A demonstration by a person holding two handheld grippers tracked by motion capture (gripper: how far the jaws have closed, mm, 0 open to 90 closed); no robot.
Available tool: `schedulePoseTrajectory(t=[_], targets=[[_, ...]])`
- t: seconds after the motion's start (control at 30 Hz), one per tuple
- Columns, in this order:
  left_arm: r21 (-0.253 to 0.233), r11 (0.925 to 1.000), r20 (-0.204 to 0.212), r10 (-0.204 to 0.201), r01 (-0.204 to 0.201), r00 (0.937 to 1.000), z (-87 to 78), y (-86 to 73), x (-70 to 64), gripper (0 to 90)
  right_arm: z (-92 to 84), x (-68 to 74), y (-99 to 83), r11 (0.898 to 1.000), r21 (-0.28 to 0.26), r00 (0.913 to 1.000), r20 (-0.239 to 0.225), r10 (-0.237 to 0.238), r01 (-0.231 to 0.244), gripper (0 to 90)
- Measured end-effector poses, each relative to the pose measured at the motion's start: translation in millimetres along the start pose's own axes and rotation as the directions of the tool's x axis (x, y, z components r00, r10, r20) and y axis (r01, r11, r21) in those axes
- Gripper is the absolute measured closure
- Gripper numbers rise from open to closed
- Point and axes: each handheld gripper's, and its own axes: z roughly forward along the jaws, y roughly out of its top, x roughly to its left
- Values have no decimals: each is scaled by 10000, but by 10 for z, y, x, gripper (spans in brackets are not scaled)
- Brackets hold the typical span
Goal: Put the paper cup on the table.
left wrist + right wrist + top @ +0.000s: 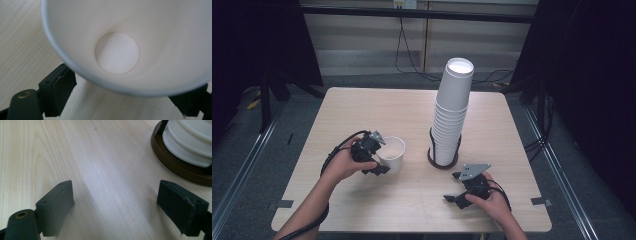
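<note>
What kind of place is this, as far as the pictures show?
Probably a lab or recording booth, not a home: a bare wooden table enclosed by black curtains, loose cables on the floor, and a stack of paper cups set up for practice.

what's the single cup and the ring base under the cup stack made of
Single cup: likely paper, matte white, thin rolled rim and a seamed disc bottom. Ring base: dark brown, smooth with a faint sheen, perhaps plastic or finished wood; unclear which.

I see open desk (362, 107) across the rear left and along the front edge between both hands. The tall cup stack (452, 110) in its holder (442, 162) blocks the centre-right; the single cup (392, 154) obstructs mid-left.
</note>
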Motion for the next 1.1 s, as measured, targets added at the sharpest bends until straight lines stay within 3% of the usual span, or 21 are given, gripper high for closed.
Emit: schedulePoseTrajectory(t=[0.77, 1.1], targets=[[-508, 9987, 41, -13, 15, 10000, -99, -312, -27, 157, 0, -1, 0, 10000, 3, 10000, -4, -10, 10, 135], [-737, 9969, 16, -256, 257, 9997, -113, -481, -46, 158, 0, -1, 0, 10000, -1, 10000, -5, -7, 7, 135]])
